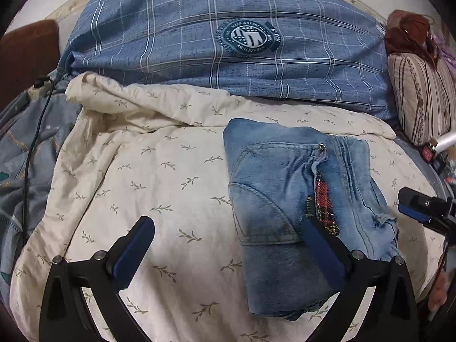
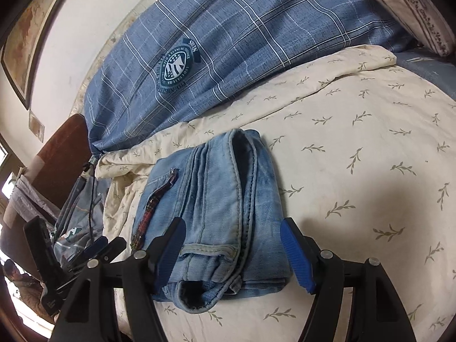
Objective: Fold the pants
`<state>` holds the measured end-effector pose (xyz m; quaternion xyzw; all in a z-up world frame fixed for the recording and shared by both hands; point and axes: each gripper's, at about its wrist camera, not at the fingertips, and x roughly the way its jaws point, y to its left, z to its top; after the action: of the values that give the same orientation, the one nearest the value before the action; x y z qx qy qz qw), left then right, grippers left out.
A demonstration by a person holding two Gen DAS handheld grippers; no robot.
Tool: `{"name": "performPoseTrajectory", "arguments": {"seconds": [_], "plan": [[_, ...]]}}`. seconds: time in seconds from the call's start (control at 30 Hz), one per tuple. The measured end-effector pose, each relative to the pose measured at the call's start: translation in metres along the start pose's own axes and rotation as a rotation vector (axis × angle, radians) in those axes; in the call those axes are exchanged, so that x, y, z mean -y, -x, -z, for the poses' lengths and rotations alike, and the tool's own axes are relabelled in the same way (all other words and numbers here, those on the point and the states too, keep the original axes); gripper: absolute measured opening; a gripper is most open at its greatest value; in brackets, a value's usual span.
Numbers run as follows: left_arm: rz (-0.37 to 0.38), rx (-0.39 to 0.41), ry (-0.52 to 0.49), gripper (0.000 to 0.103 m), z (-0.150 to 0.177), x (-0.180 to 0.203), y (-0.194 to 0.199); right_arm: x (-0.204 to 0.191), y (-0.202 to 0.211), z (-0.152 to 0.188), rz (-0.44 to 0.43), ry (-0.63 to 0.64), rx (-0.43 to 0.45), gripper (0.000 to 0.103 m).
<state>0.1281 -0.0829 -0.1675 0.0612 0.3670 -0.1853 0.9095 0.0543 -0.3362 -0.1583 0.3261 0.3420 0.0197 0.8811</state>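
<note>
The jeans [image 1: 287,199] lie folded into a thick bundle on the cream leaf-print quilt [image 1: 159,171] of the bed, just in front of a blue plaid duvet [image 1: 228,42]. The left claw [image 1: 228,245] stands wide open and grips nothing; its right finger [image 1: 322,250] crosses in front of the bundle's near edge, while the other is over bare quilt. The right claw [image 2: 233,245] is open too, straddling the bundle's open end with a pad [image 2: 296,259] on either side and holding nothing I can see. The fold looks nearly finished, so I would press the stack flat and square its edges, or close the right claw low enough to catch every layer rather than only the top one. Whether the pads touch the denim is unclear. The layers beneath are hidden, the bundle's near end sits behind the claw frame, and the bed's far edges are cut off.
</note>
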Motion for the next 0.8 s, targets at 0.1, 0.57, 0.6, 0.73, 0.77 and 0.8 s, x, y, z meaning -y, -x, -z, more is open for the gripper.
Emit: {"name": "performPoseTrajectory", "arguments": {"seconds": [0.1, 0.57, 0.6, 0.73, 0.77, 0.8], "plan": [[-0.006, 0.006, -0.012, 0.103, 0.0006, 0.002, 0.0006, 0.0007, 0.0014, -0.0002, -0.001, -0.005, 0.007, 0.072], [0.001, 0.0, -0.003, 0.103, 0.0003, 0.0016, -0.0014, -0.0032, -0.0007, -0.0006, -0.002, 0.0, 0.007, 0.072], [0.001, 0.0, -0.004, 0.103, 0.0003, 0.0019, -0.0014, -0.0032, -0.0005, -0.0004, -0.002, 0.001, 0.008, 0.072], [0.001, 0.001, -0.008, 0.103, 0.0006, 0.0029, -0.0009, -0.0018, 0.0007, -0.0004, -0.002, -0.002, 0.013, 0.072], [-0.001, 0.001, -0.009, 0.103, 0.0007, 0.0031, -0.0009, -0.0013, 0.0009, -0.0004, -0.003, -0.003, 0.014, 0.072], [-0.001, 0.001, -0.01, 0.103, 0.0006, 0.0032, -0.001, -0.0013, 0.0012, -0.0004, -0.003, -0.004, 0.016, 0.072]]}}
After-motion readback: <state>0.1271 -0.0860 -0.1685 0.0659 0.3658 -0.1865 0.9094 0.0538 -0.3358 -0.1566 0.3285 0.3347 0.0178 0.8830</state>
